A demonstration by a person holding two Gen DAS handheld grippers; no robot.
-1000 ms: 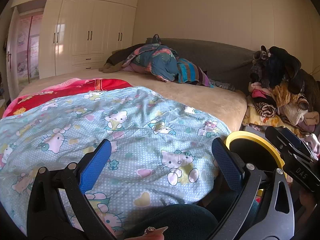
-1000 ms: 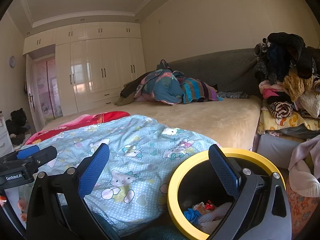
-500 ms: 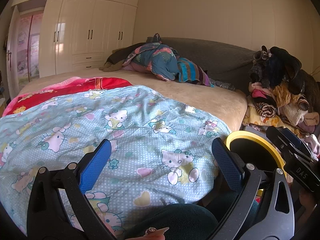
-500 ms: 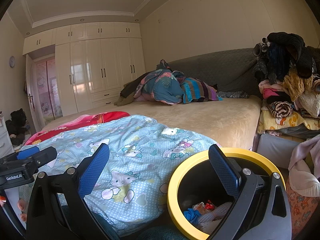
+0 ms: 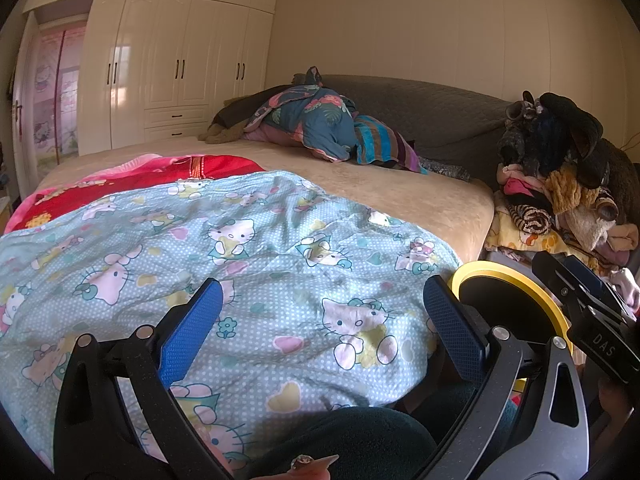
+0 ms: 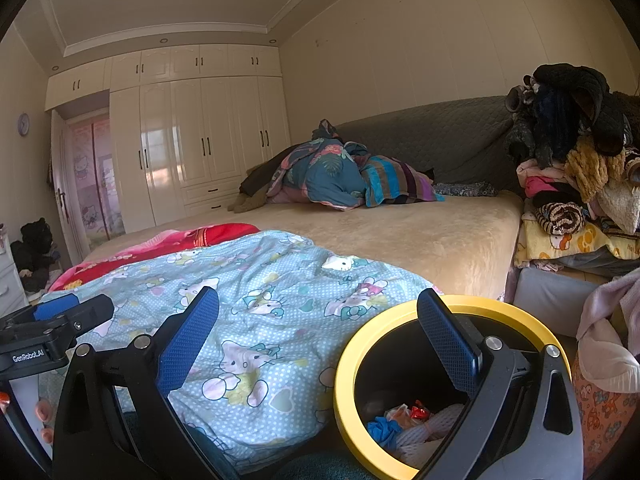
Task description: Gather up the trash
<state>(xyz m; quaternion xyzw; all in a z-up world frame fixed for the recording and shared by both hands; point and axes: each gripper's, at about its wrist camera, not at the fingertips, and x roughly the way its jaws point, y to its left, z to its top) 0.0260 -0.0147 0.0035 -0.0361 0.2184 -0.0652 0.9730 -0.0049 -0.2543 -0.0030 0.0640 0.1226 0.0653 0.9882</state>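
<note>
A black trash bin with a yellow rim (image 6: 348,364) stands on the floor beside the bed; it also shows in the left wrist view (image 5: 476,274). Inside it lie several scraps: a blue wad (image 6: 382,430), a red wrapper (image 6: 418,410) and white foam netting (image 6: 440,420). My right gripper (image 6: 318,344) is open and empty, its right finger over the bin's mouth. My left gripper (image 5: 322,326) is open and empty, held over the Hello Kitty quilt (image 5: 240,264). No loose trash shows on the bed.
A beige bed (image 6: 400,236) carries a red blanket (image 5: 160,176) and a heap of bedding (image 6: 332,172) by the grey headboard. A tall pile of clothes (image 6: 576,152) stands at right. White wardrobes (image 6: 192,136) line the far wall.
Almost nothing has changed. The left wrist view has shifted very slightly; both grippers stay open and the bin stays in place.
</note>
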